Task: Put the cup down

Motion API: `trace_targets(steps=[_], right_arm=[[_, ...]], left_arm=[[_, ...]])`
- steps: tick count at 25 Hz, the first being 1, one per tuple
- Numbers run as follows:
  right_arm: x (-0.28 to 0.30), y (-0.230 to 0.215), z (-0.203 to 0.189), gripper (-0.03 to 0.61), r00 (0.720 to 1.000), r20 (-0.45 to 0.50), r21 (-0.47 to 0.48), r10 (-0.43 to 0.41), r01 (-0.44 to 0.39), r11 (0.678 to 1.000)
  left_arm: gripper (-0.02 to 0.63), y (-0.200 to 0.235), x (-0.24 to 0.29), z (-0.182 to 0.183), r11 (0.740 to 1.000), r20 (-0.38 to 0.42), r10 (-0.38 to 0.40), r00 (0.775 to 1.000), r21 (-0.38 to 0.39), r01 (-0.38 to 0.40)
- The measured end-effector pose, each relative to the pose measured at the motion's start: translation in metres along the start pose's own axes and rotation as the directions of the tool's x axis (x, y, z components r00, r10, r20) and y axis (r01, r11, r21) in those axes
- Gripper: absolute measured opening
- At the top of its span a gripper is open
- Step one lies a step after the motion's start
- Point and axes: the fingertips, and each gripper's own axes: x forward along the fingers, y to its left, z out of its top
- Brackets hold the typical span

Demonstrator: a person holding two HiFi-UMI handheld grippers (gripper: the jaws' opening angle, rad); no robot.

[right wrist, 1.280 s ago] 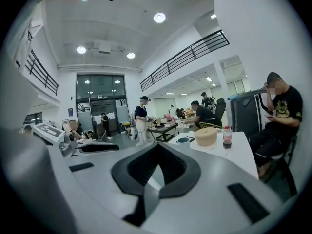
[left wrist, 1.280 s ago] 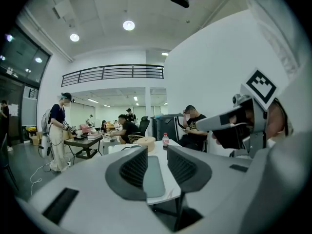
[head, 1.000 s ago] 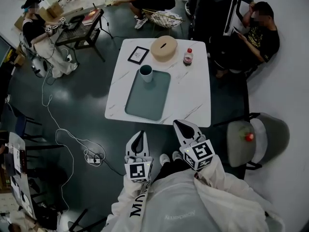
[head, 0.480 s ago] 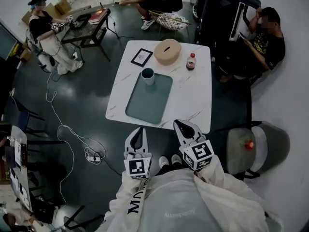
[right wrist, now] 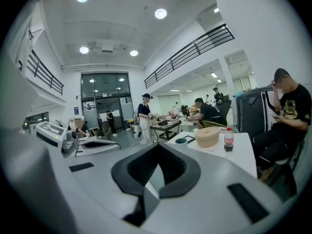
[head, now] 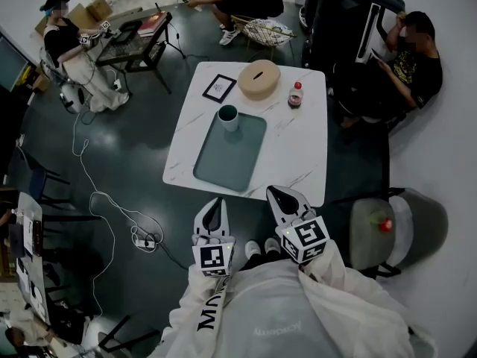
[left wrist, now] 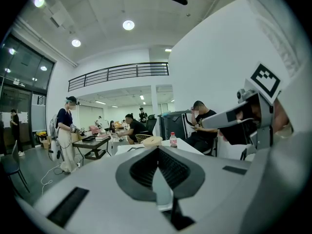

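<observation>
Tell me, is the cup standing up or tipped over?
Standing up. The cup sits on the tray, at its far corner, with its round open rim facing up.

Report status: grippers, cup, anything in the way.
Copy: left hand-held gripper shut, empty; right hand-held gripper same. Upright cup on tray, far corner. Both short of table, path clear.

Left tongs (head: pixel 215 203), right tongs (head: pixel 273 192) closed (empty)

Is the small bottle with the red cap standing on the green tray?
No, the red-capped bottle stands on the white table beside the round tan box, apart from the green tray.
</observation>
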Motion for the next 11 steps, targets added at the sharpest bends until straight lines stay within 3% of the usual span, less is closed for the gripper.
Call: trace_targets(steps=[11], right_arm=[[0.0035, -0.0022, -0.0032, 0.005, 1.000, -0.008, 0.005, 0.007, -0.007, 1.000]], left_arm=[[0.012, -0.0030, 0.0023, -0.0062, 1.000, -0.016, -0.014, 1.000, -0.009, 0.013]])
